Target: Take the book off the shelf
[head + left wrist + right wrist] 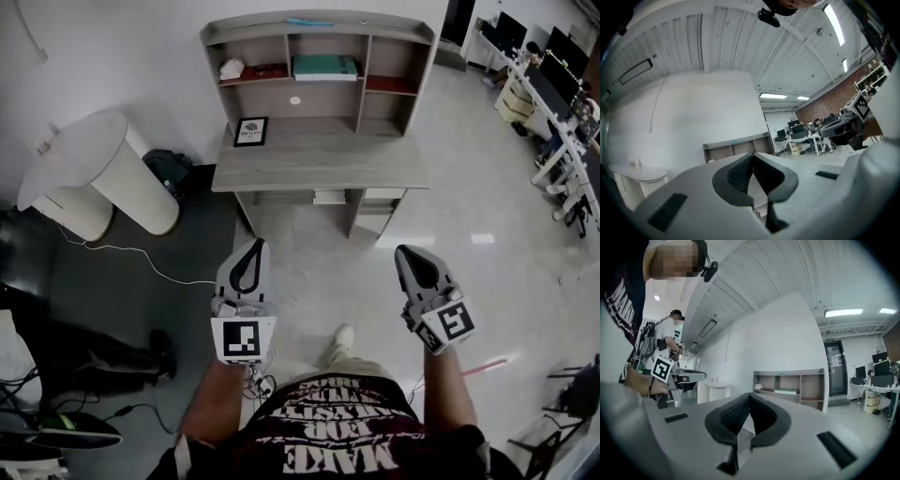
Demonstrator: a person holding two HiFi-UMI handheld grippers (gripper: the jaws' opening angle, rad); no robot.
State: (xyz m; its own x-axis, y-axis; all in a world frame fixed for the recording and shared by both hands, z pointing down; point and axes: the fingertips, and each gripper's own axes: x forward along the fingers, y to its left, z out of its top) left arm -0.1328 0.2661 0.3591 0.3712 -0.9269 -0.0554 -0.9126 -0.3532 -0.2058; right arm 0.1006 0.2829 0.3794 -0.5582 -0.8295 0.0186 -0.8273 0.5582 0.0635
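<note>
A grey desk [319,159] with a shelf hutch [319,28] stands against the white wall ahead. A teal-green book [324,67] lies flat in the hutch's middle compartment, and the same book [786,391] shows small in the right gripper view. My left gripper [255,244] and right gripper [403,251] are held side by side over the floor, well short of the desk. Both are shut with nothing between their tips. In the left gripper view the left gripper [753,155] points at the hutch [736,146]; the right gripper [749,395] does the same in its own view.
A framed picture [250,131] stands on the desk top. A red object [384,84] lies in the right compartment and a white thing [232,67] in the left. A round white table [94,173] stands at left, with cables on the floor. Office desks [562,103] fill the right.
</note>
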